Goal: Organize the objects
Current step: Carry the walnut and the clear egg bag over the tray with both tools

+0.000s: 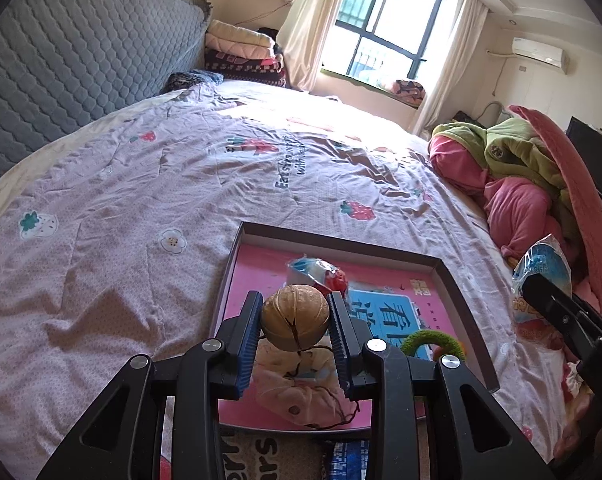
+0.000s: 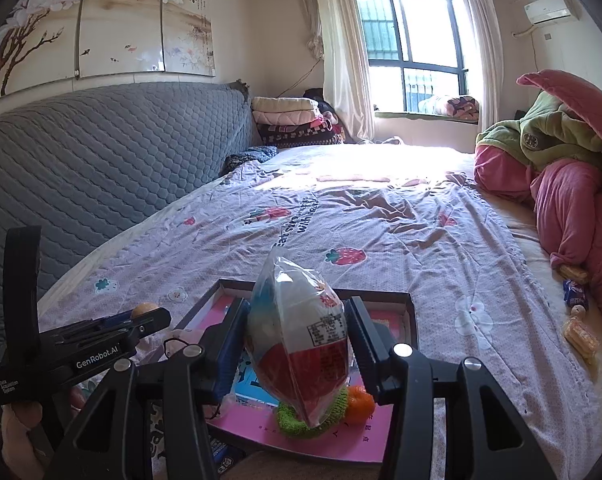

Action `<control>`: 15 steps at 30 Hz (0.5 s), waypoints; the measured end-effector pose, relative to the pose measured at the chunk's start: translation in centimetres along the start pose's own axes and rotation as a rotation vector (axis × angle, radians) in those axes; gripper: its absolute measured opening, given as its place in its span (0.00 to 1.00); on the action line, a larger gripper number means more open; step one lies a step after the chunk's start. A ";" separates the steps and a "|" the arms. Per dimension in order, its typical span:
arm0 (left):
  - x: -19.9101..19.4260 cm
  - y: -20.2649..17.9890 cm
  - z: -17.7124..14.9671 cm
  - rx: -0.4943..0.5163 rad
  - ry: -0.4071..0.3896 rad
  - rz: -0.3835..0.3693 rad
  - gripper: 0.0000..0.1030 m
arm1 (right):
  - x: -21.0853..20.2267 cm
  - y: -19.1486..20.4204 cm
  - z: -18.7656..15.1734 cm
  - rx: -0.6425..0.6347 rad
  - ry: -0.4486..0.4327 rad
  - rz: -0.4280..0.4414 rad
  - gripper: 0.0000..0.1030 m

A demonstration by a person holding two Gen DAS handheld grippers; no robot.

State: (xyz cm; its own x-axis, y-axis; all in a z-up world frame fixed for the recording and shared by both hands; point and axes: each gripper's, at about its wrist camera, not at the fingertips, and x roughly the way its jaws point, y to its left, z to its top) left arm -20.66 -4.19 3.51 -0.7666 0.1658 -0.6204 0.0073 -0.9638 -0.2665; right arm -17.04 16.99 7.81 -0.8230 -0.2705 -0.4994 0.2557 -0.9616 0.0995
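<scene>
**bedroom_sorter:** Left gripper (image 1: 295, 322) is clamped on a walnut (image 1: 295, 317) — both blue pads are pressed against its sides, and it hangs above the near end of the tray (image 1: 467, 292). A pink fabric pouch (image 1: 305, 392) with a dark cord lies in the tray right under it.

**tidy_or_bust:** And the other one?

**bedroom_sorter:** Right gripper (image 2: 297, 340) is squeezing a clear snack bag (image 2: 301, 336) with red and blue print, held upright over the tray (image 2: 411, 312). Its lower end hides part of a green crocheted ring (image 2: 297, 424), and a small orange thing (image 2: 359, 402) sits just beside that ring. Can't tell if the bag touches the ring.

**tidy_or_bust:** Where's the tray?

**bedroom_sorter:** On the strawberry-print bedspread (image 1: 141, 208), near edge of the bed. There's another wrapped snack (image 1: 317, 274) at its far end — plus a few loose snacks (image 2: 579, 334) on the bed by the heap of pink and green blankets (image 2: 557, 168).
</scene>
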 end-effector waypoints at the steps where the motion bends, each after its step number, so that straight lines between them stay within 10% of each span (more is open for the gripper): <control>1: 0.1 0.2 -0.1 0.002 0.004 0.007 0.32 | 0.2 0.1 -0.1 -0.002 0.003 0.000 0.49; 15: 2.1 1.6 -2.0 0.031 0.080 0.046 0.32 | 3.5 2.6 -2.0 -0.059 0.079 0.018 0.49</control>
State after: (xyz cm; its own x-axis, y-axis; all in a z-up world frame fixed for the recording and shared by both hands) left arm -20.97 -4.92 0.26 -0.7122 0.1360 -0.6886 0.0203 -0.9766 -0.2139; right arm -18.23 13.63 4.64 -0.7760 -0.2807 -0.5648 0.3010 -0.9518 0.0595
